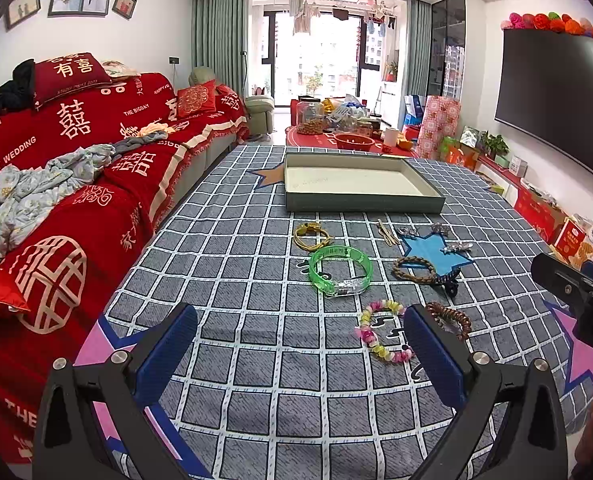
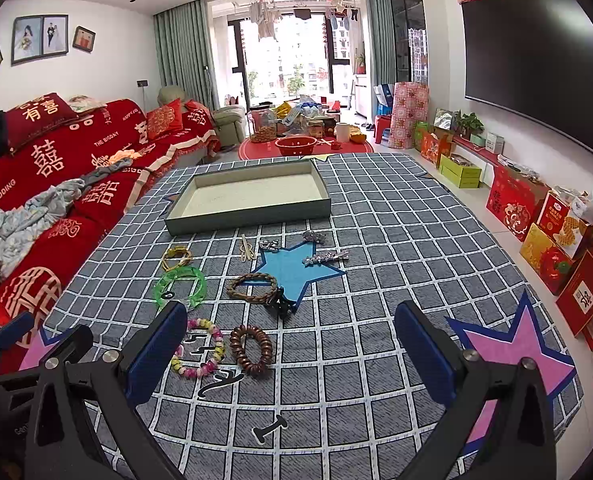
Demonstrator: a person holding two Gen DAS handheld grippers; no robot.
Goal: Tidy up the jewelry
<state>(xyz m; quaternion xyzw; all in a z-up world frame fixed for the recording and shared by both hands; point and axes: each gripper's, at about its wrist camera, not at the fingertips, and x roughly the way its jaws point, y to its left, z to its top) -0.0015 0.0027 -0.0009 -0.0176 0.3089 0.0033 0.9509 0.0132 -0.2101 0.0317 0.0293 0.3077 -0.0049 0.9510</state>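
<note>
L gripper [image 1: 300,344] wide open, nothing held; bead bracelet [image 1: 380,336] touching inner side of its R finger. R gripper [image 2: 290,344] wide open, empty; brown coil tie [image 2: 252,350] between fingers. Tray [image 2: 184,222] well ahead, empty.

Both wrist cameras look forward and slightly down from low above the grey checked cloth [image 1: 280,360] toward the bright balcony window [image 1: 316,52]. The left view sits nearer the red sofa [image 1: 76,184]; the right view sits farther right. The 2 views share the shallow grey-green cardboard tray [image 2: 252,216], the scattered jewelry and the room's far end.
</note>
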